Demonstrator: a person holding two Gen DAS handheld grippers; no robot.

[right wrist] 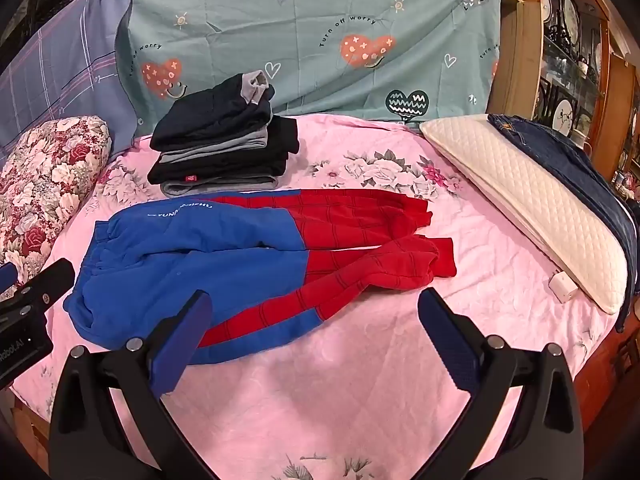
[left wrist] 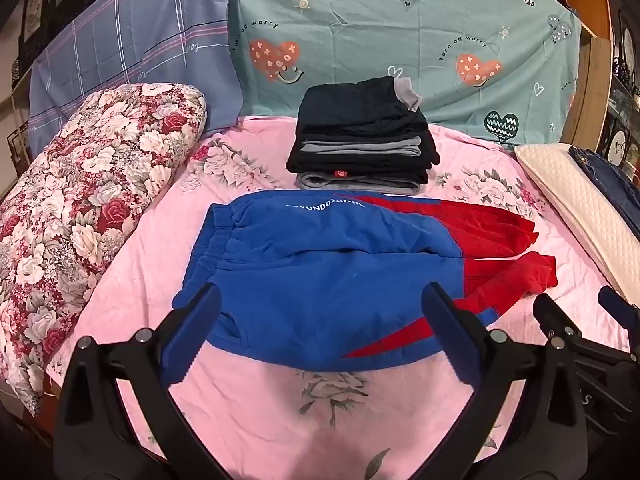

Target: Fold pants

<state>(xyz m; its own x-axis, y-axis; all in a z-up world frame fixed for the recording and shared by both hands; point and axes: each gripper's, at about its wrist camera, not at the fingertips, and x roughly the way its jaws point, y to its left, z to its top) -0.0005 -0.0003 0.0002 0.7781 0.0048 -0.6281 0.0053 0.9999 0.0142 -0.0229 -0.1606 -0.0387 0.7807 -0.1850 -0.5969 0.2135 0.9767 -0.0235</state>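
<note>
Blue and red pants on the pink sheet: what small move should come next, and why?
Probably lower both grippers onto the near edge. The blue and red fleece pants lie spread out and unfolded on the pink floral bedsheet, while the left gripper and right gripper hover wide open, holding nothing, above that edge.

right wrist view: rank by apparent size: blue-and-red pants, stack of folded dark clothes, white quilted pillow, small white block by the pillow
1. blue-and-red pants, largest.
2-3. white quilted pillow and stack of folded dark clothes: similar apparent area; fisheye stretching near the edge makes this unsure.
4. small white block, clearly smallest.
</note>
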